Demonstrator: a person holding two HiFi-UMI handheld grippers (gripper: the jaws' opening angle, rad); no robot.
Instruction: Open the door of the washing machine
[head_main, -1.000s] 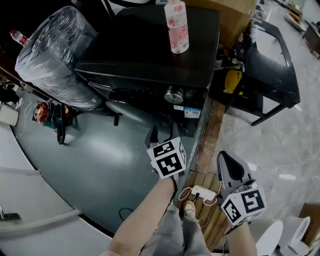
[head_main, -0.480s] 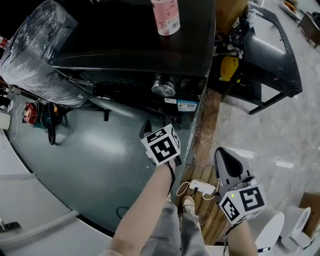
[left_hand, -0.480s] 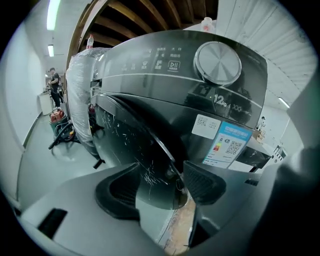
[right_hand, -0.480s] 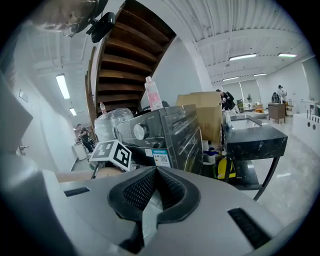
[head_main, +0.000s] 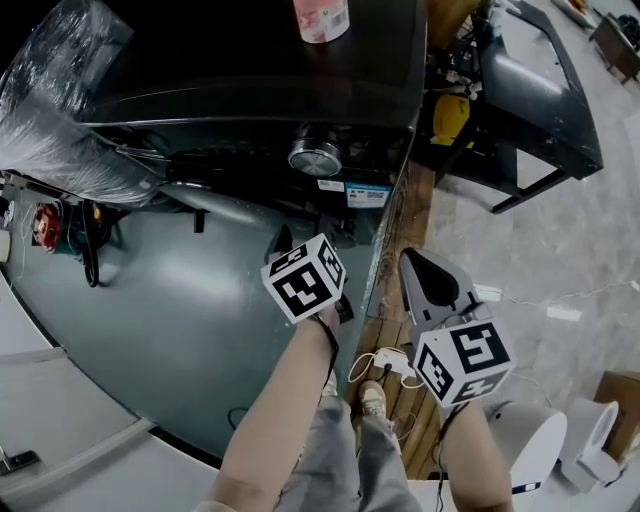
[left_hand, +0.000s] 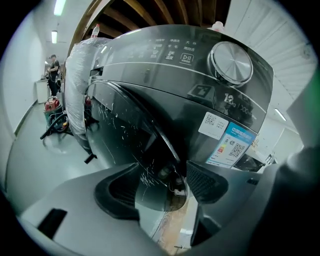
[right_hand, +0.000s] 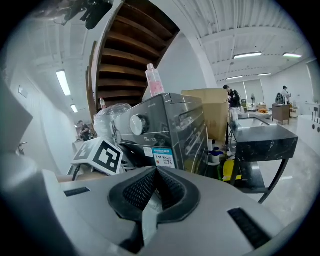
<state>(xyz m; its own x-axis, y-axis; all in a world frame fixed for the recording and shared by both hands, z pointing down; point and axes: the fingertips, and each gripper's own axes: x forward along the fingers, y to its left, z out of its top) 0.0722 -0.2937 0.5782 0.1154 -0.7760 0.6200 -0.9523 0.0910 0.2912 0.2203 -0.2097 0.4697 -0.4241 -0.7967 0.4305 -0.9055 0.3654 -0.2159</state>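
Observation:
The black washing machine (head_main: 260, 60) fills the top of the head view, its silver knob (head_main: 315, 157) on the front panel and its round door (head_main: 225, 198) bulging out below. My left gripper (head_main: 282, 240) reaches to the door's right edge. In the left gripper view the jaws (left_hand: 165, 182) are opening, and the scratched door rim (left_hand: 125, 135) runs down into the gap without the pads pressing on it. My right gripper (head_main: 425, 270) hangs to the right over the wooden pallet, shut with nothing held (right_hand: 156, 175).
A pink bottle (head_main: 320, 18) stands on top of the machine. A plastic-wrapped bundle (head_main: 60, 100) lies to its left, a black table (head_main: 540, 90) and a yellow object (head_main: 450, 115) to its right. A white power strip (head_main: 392, 362) and the person's shoe (head_main: 372, 400) rest on the pallet (head_main: 400, 260).
Both grippers have come down and closer to the machine's front. The left one has slid left to the door edge. The right one has moved up the picture beside it.

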